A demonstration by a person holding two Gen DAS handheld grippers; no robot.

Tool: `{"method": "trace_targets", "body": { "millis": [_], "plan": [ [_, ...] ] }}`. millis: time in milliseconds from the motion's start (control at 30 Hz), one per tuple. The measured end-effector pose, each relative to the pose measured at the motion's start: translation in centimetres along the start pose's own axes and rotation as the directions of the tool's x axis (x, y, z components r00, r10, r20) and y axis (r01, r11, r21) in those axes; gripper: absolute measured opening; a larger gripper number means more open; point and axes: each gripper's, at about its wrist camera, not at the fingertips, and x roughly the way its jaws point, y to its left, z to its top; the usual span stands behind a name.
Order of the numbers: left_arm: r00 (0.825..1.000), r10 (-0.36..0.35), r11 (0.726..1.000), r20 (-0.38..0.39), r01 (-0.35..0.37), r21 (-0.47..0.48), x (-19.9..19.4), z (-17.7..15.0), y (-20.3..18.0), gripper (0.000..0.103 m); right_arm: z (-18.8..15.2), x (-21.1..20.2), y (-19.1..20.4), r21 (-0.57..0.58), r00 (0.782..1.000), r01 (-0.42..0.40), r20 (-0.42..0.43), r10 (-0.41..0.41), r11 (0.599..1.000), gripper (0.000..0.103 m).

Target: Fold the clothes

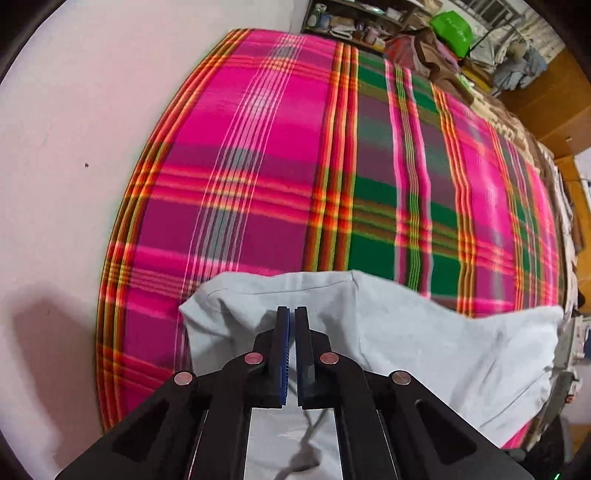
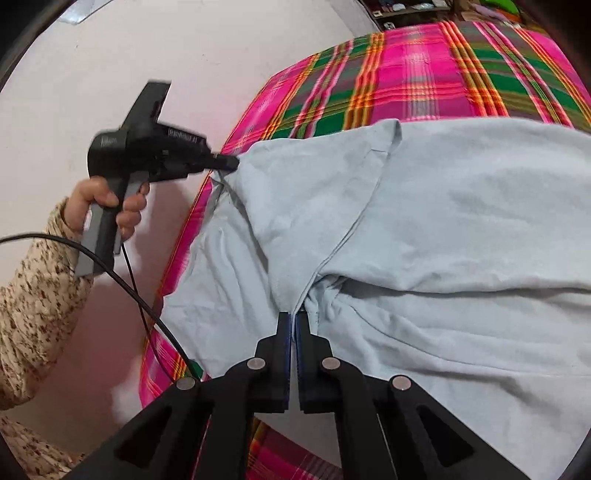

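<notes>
At the far left of the right wrist view, a hand (image 2: 110, 206) in a speckled sleeve (image 2: 33, 295) holds the left gripper (image 2: 231, 162), its jaws clenched on the edge of the pale blue garment (image 2: 461, 206) near the side of the bed. From the left wrist view the same jaws stand closed with cloth bunched under them, though whether fabric sits between the pads cannot be told there. The garment lies spread over the plaid blanket (image 1: 258, 147) covering the bed, one flap already turned over. Further right, the right gripper (image 2: 294, 317) has its jaws clamped on a gathered seam of the garment.

This looks like the start of a fold: both edges are pinched and ready to lift. The next move likely calls for raising both grips together and carrying the cloth across evenly, keeping it taut.

Beyond the bed, cluttered shelves (image 1: 354, 22) hold small items too blurred to name.
</notes>
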Motion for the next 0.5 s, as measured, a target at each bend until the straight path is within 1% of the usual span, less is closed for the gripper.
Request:
{"method": "trace_targets", "body": {
  "millis": [67, 100, 133, 167, 200, 233, 267, 367, 500],
  "plan": [
    [1.0, -0.03, 1.0, 0.004, 0.03, 0.003, -0.3, -0.4, 0.0, 0.004, 0.1, 0.1, -0.5, 0.024, 1.0, -0.01, -0.008, 0.01, 1.0, 0.003],
    [0.999, -0.046, 0.999, -0.003, 0.046, -0.012, -0.4, -0.4, 0.0, 0.004, 0.2, 0.2, -0.7, 0.032, 1.0, -0.015, -0.012, 0.015, 0.999, 0.003],
    [0.998, -0.063, 0.998, -0.01, 0.063, -0.028, -0.5, -0.5, 0.1, 0.008, 0.3, 0.3, -0.6, 0.027, 1.0, -0.013, -0.015, 0.013, 1.0, 0.003],
    [0.998, -0.065, 0.997, -0.025, 0.063, -0.048, -0.6, -0.4, 0.1, 0.023, 0.4, 0.3, -0.5, 0.022, 1.0, -0.01, -0.017, 0.011, 1.0, 0.003],
    [0.997, -0.075, 0.996, -0.031, 0.073, -0.056, -0.5, -0.3, 0.0, 0.034, 0.5, 0.4, -0.4, 0.018, 1.0, -0.008, -0.02, 0.009, 1.0, 0.003],
    [0.996, -0.085, 0.995, -0.037, 0.083, -0.063, -0.5, -0.3, -0.1, 0.048, 0.6, 0.5, -0.4, 0.021, 1.0, -0.011, -0.02, 0.012, 1.0, 0.003],
    [0.995, -0.095, 0.993, -0.042, 0.092, -0.071, -0.4, -0.2, -0.2, 0.05, 0.7, 0.5, -0.4, 0.023, 1.0, -0.014, -0.021, 0.014, 1.0, 0.003],
    [0.994, -0.093, 0.99, -0.05, 0.087, -0.111, 0.1, 0.2, -0.3, 0.051, 0.7, 0.6, -0.4, 0.024, 1.0, -0.005, -0.023, 0.005, 1.0, 0.003],
    [0.996, -0.035, 0.995, -0.087, 0.026, -0.099, 1.2, -0.3, -0.9, 0.05, 0.4, 0.2, -0.6, 0.029, 1.0, -0.007, -0.021, 0.008, 1.0, 0.003]
  ]
}}
